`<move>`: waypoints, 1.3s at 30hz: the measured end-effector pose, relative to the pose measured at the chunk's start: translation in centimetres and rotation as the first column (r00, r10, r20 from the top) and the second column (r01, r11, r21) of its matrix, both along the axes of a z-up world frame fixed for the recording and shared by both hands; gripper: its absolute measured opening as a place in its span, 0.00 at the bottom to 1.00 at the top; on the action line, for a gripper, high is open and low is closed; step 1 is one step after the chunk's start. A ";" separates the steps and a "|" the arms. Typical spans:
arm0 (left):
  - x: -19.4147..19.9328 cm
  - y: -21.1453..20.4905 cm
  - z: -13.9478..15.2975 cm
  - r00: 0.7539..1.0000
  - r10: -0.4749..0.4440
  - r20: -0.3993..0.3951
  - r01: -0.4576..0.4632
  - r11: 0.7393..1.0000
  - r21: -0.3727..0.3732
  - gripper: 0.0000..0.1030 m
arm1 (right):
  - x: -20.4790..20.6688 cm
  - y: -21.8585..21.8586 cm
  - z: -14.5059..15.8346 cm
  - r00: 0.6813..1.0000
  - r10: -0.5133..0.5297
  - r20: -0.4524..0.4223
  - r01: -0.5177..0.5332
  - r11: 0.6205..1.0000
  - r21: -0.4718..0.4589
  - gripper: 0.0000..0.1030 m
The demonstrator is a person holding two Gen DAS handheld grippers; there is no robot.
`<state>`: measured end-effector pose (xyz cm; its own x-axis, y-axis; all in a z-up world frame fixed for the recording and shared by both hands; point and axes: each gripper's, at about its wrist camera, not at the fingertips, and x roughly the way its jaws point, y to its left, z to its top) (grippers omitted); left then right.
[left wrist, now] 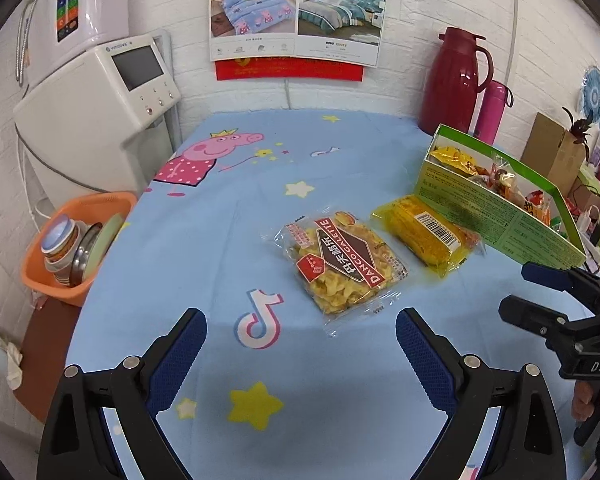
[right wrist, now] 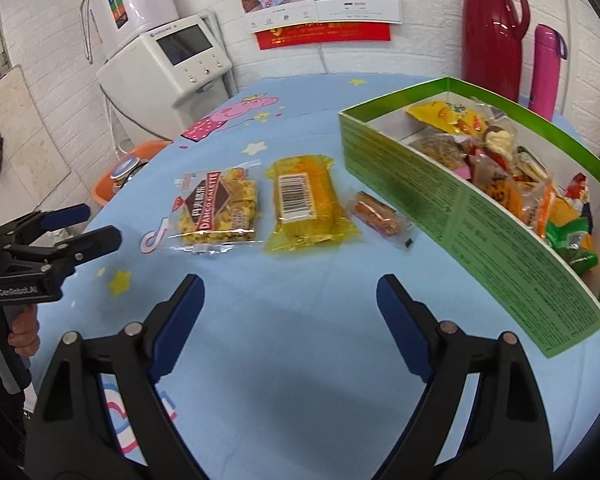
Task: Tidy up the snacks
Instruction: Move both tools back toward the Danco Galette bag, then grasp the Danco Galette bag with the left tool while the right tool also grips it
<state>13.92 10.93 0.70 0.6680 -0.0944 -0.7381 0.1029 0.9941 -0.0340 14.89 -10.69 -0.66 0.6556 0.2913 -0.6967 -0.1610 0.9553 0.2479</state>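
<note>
Snacks lie loose on the blue tablecloth [left wrist: 220, 240]: from the left wrist, the galette packet [left wrist: 342, 266] sits just ahead of the left gripper [left wrist: 300, 336], whose jaws are spread and empty, so a straight, low reach should suit. From the right wrist, the right gripper [right wrist: 290, 300] is likewise spread and empty, and the yellow packet [right wrist: 306, 200] and a small wrapped bar [right wrist: 378, 212] lie beside the green box [right wrist: 472, 216], so each probably needs lifting clear of its near wall.

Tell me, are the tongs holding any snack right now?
No. The left tongs and right tongs are both open and empty above the blue cartoon tablecloth; the clear Danco Galette biscuit packet lies untouched.
</note>
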 end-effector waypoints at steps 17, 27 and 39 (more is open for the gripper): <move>9.1 1.3 -4.7 0.977 -0.133 -0.166 0.102 0.978 -0.180 0.63 | 6.8 1.4 -4.2 0.988 0.068 -0.137 -0.024 0.954 0.298 0.76; 6.1 2.0 -4.4 0.968 -0.203 -0.149 0.167 0.960 -0.223 0.45 | 7.0 2.2 -5.0 0.986 0.076 -0.150 -0.027 0.952 0.305 0.29; 0.8 3.1 -4.1 0.969 -0.198 -0.145 0.159 0.957 -0.242 0.52 | 6.9 2.5 -3.7 0.985 0.122 -0.119 -0.084 0.954 0.287 0.62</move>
<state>14.68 13.98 -3.42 0.4949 -0.3786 -0.7822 0.2516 0.9240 -0.2880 21.75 -8.20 -4.31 0.5179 0.5480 -0.6569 -0.2019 0.8245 0.5287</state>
